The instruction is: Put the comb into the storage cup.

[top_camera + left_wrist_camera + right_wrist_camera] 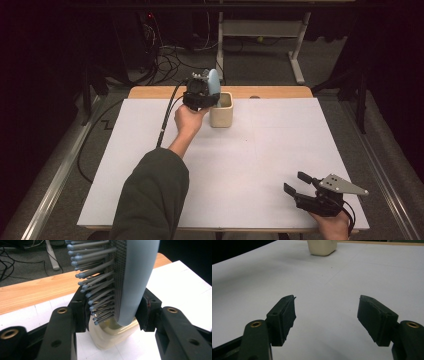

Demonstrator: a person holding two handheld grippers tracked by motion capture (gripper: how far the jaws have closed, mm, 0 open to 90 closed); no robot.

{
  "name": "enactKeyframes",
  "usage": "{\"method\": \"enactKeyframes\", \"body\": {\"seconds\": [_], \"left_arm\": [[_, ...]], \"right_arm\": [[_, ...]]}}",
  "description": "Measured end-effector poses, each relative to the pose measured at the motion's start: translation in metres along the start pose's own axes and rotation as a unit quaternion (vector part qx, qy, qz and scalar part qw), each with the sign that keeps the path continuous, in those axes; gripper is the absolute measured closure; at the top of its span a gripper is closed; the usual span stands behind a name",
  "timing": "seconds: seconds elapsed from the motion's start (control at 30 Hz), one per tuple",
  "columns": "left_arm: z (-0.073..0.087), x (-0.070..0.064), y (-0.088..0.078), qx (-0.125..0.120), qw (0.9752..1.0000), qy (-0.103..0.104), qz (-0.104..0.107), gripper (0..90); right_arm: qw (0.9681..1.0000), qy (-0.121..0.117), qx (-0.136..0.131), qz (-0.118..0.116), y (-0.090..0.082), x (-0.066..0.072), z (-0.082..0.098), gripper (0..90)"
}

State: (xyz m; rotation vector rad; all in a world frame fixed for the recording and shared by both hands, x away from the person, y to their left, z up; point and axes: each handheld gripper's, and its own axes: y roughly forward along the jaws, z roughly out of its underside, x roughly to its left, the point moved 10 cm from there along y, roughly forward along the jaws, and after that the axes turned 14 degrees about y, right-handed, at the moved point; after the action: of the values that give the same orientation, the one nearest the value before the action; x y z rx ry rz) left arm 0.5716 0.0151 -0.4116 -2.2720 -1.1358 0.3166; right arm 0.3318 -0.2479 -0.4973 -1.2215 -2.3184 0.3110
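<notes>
From above, the left gripper is holding a pale blue hairbrush upright over the cream cup, while the right gripper is idling wide open, holding nothing, well apart. Along the left jaws, the pads are pinching the brush across bristles and back, so it may be slipping or tilting and catching the rim just below. Beyond the right gripper's spread jaws, the cup is standing unbraced and could be tipping.
</notes>
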Motion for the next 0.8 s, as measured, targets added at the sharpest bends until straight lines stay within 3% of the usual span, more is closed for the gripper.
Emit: {"method": "enactKeyframes", "body": {"seconds": [0.8], "left_arm": [[0.0049, 0.003, -0.0021, -0.001, 0.9999, 0.012, -0.006, 48.3]], "right_arm": [[1.0, 0.001, 0.002, 0.0, 0.0008, 0.0005, 0.0008, 31.5]]}}
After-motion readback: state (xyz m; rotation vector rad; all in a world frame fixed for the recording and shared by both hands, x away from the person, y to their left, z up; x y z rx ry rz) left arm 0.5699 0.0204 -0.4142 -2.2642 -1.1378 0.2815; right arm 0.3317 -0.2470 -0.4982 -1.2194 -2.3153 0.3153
